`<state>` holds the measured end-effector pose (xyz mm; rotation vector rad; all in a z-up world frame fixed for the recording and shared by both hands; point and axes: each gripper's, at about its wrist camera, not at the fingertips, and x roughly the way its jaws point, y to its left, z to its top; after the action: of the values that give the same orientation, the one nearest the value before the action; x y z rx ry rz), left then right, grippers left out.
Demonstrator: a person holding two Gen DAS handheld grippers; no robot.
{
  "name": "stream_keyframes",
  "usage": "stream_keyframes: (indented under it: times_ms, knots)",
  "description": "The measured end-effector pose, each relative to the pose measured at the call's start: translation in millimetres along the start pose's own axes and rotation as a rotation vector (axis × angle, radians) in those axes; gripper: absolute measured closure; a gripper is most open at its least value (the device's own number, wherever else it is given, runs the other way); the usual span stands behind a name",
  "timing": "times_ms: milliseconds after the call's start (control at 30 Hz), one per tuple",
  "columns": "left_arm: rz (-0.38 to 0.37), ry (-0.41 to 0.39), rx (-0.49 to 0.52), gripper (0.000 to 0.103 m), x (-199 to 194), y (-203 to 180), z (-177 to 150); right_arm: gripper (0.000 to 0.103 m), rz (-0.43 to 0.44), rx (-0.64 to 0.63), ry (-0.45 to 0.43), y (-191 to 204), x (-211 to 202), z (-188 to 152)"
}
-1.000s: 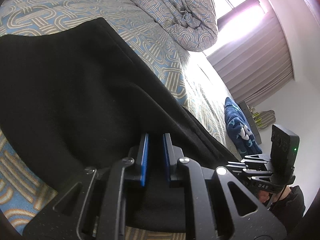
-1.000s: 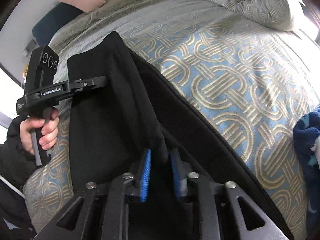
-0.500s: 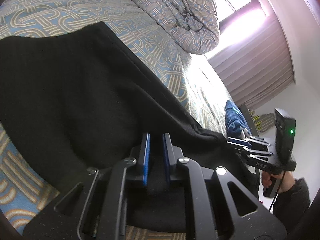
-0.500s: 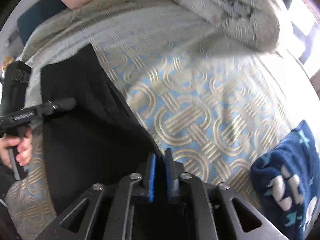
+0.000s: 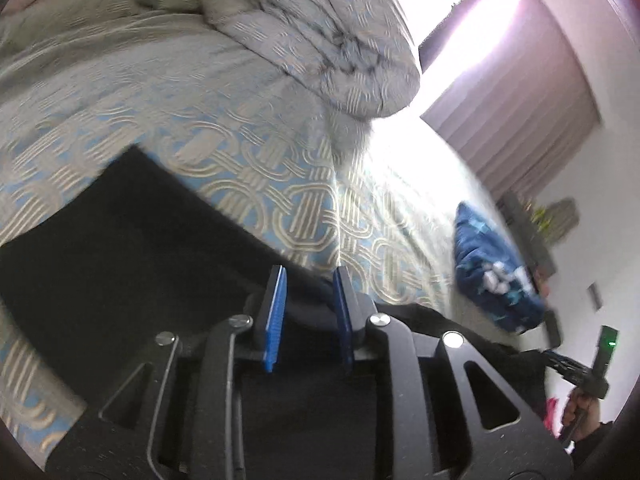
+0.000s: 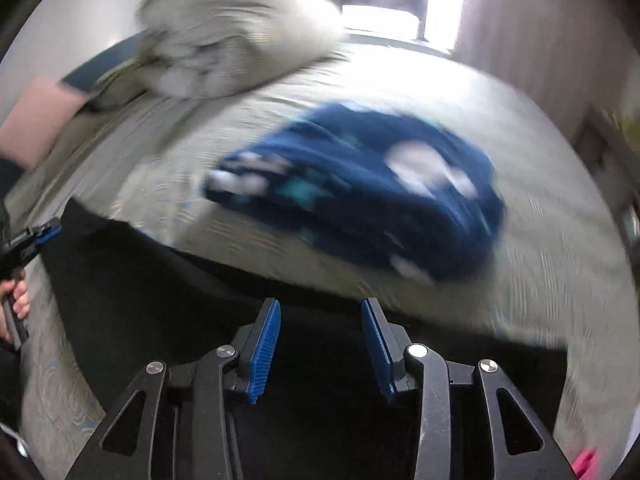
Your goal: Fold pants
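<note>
Black pants (image 5: 132, 264) flat on bed (image 5: 248, 128) — left gripper (image 5: 308, 280), right gripper (image 6: 320, 312) jaws just opening, parted, nothing gripped

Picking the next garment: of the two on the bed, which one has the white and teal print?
The blue garment, bunched up farther back on the bed. The pants near the right gripper are plain black.

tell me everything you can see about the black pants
The black pants are plain, matte, soft-looking cloth with no visible seams or print. They lie spread on the patterned bedspread, one straight edge and a corner showing. Cloth runs under and between the blue pads of the left gripper, whose jaws have just been opening; the pads look clear of it. The blue garment lies apart.
</note>
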<state>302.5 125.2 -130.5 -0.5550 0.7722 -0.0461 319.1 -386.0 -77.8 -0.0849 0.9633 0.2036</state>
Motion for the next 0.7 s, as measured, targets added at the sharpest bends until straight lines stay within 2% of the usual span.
stream_keyframes:
  times_ms: [100,133,200,233,300,333,367,433,500,600,667,700]
  knots:
    - [0.183,0.037,0.041,0.079,37,1,1,0.06,0.009,0.026,0.01,1,27,-10]
    - [0.24,0.024,0.058,0.085,44,5,0,0.06,-0.002,0.028,0.014,1,38,-10]
    - [0.249,-0.02,0.061,0.086,45,14,-1,0.062,-0.1,0.019,0.01,2,56,-13]
    - [0.279,-0.027,0.065,0.086,42,13,1,0.062,-0.162,0.041,-0.008,-5,67,-16]
    - [0.417,-0.089,0.107,0.084,35,11,6,0.062,-0.164,0.102,-0.055,-20,71,-20]
    - [0.494,-0.123,0.092,0.081,32,19,11,0.064,-0.179,0.155,-0.07,-31,71,-20]
    - [0.522,-0.126,0.037,0.081,30,35,17,0.07,-0.186,0.178,-0.073,-35,70,-20]
    - [0.492,-0.131,-0.047,0.081,27,60,25,0.076,-0.202,0.208,-0.073,-43,68,-19]
    - [0.513,-0.125,-0.03,0.085,22,68,33,0.076,-0.247,0.215,-0.081,-47,66,-19]
    - [0.514,-0.115,-0.013,0.084,11,64,37,0.073,-0.227,0.27,-0.095,-49,58,-18]
    - [0.414,-0.147,-0.047,0.083,-9,59,36,0.07,-0.228,0.319,-0.149,-41,34,-20]
    - [0.381,-0.145,-0.043,0.083,-6,50,40,0.065,-0.214,0.318,-0.178,-36,24,-22]
